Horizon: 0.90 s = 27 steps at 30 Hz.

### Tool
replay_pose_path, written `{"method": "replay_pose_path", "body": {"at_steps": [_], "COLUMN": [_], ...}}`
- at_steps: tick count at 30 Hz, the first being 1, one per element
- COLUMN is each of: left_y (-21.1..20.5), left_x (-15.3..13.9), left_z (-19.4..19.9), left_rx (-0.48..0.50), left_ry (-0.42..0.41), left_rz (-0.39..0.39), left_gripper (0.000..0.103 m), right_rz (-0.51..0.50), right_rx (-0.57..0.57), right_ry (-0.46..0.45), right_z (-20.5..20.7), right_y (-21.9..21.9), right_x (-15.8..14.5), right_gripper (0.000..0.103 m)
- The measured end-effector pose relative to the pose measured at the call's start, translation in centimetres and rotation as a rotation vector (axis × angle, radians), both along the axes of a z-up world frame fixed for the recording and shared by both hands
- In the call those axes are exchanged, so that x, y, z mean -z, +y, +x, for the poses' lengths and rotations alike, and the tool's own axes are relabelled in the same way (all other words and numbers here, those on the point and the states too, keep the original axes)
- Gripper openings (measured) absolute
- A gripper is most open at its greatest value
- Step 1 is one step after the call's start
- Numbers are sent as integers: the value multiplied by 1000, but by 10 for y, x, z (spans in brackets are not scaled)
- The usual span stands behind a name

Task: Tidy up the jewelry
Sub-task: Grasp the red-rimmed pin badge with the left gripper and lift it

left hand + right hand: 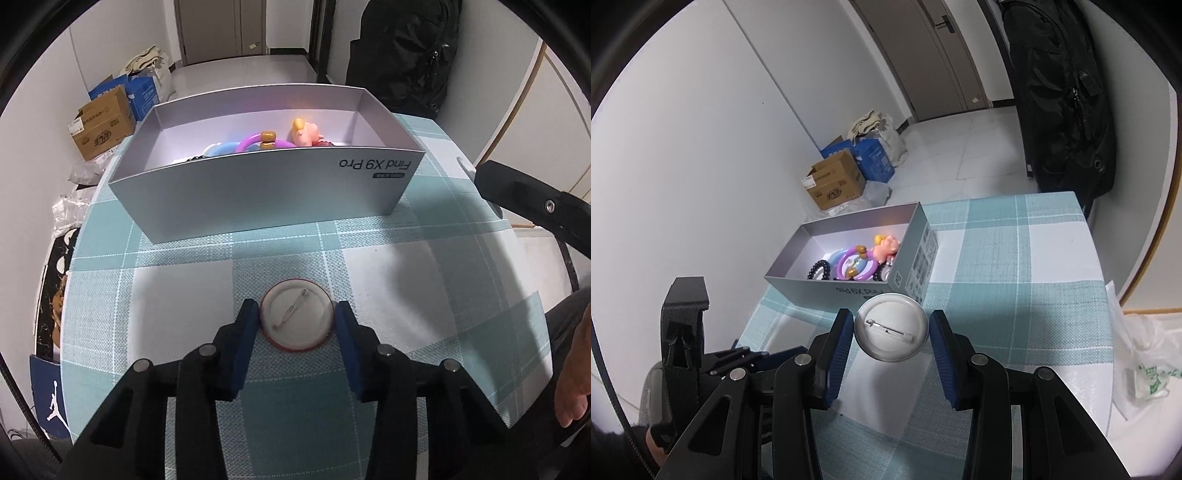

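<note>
Badge pin-side up in left tool, pin diagonal.

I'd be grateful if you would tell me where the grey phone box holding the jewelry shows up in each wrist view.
Left wrist view: the grey box fills the upper centre, beyond the left gripper.
Right wrist view: the grey box sits left of centre, just past the right gripper.
Shared landmark: the brown carton on the floor.

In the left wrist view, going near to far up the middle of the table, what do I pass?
Left tool around the round white pin badge with red rim → bare checked teal tablecloth → open grey cardboard phone box → purple plastic ring inside it.
</note>
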<state>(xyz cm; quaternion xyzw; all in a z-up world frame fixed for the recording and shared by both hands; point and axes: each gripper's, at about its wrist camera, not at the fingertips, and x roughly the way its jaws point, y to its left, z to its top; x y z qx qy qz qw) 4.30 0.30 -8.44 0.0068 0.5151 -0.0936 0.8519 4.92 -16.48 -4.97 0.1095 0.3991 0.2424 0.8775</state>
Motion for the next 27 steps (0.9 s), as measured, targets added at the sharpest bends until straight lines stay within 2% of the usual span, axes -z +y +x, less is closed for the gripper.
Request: {"method": "replay_pose_path", "body": {"at_steps": [8, 9, 11, 12, 17, 21, 27], "left_y": [-4, -4, -3, -2, 3, 10, 4], "left_x": [-2, -2, -4, -4, -3, -7, -12], "left_z": [-3, -4, -5, -4, -3, -4, -6], "left_rx": [21, 22, 16, 15, 10, 3, 23], "left_ry": [0, -1, -12, -4, 5, -1, -31], "left_rz": [-15, -15, -12, -16, -59, -136, -111], "left_gripper": [36, 34, 16, 14, 14, 14, 14], "right_rz": [-2, -2, -3, -4, -12, -14, -11], "right_rx": [-1, 0, 3, 5, 7, 5, -7], "right_ry": [1, 2, 4, 4, 8, 3, -8], "right_z": [-1, -1, -1, -1, -2, -4, -4], "right_y": [-1, -1, -2, -2, -1, 0, 3], "right_x": [0, 0, 1, 1, 3, 3, 1], "right_gripper": [41, 41, 41, 41, 41, 41, 41]}}
